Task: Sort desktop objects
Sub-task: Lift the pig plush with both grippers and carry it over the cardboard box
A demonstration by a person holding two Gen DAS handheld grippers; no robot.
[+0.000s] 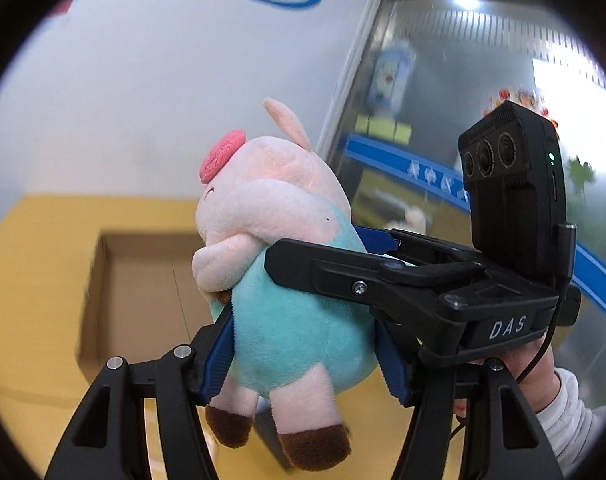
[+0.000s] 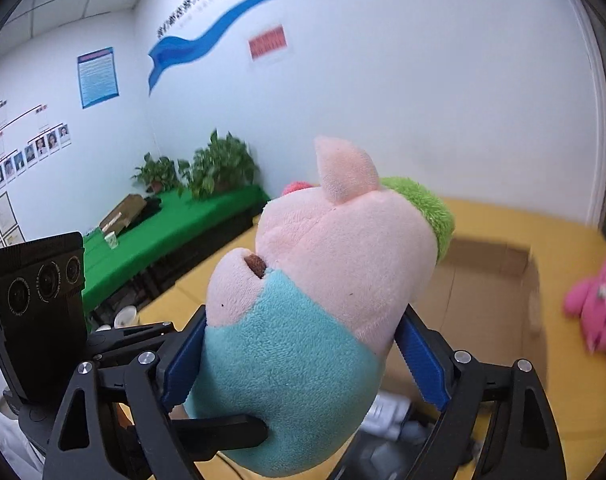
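A pink plush pig [image 1: 279, 264] with a teal belly and brown hooves hangs in the air, gripped by both grippers. My left gripper [image 1: 303, 360] is shut on its lower body, blue pads pressing both sides. My right gripper [image 2: 303, 360] is shut on its teal middle [image 2: 287, 360]; it shows in the left wrist view [image 1: 423, 280] reaching in from the right. An open cardboard box [image 1: 143, 296] sits on the yellow table [image 1: 35, 264] below and behind the pig; it also shows in the right wrist view [image 2: 483, 292].
A bright pink plush toy [image 2: 599, 304] lies on the yellow table right of the box. A green plush part [image 2: 427, 208] shows behind the pig's head. A green-covered table [image 2: 163, 232] with potted plants stands by the far wall. Dark and white items [image 2: 387, 412] lie below the pig.
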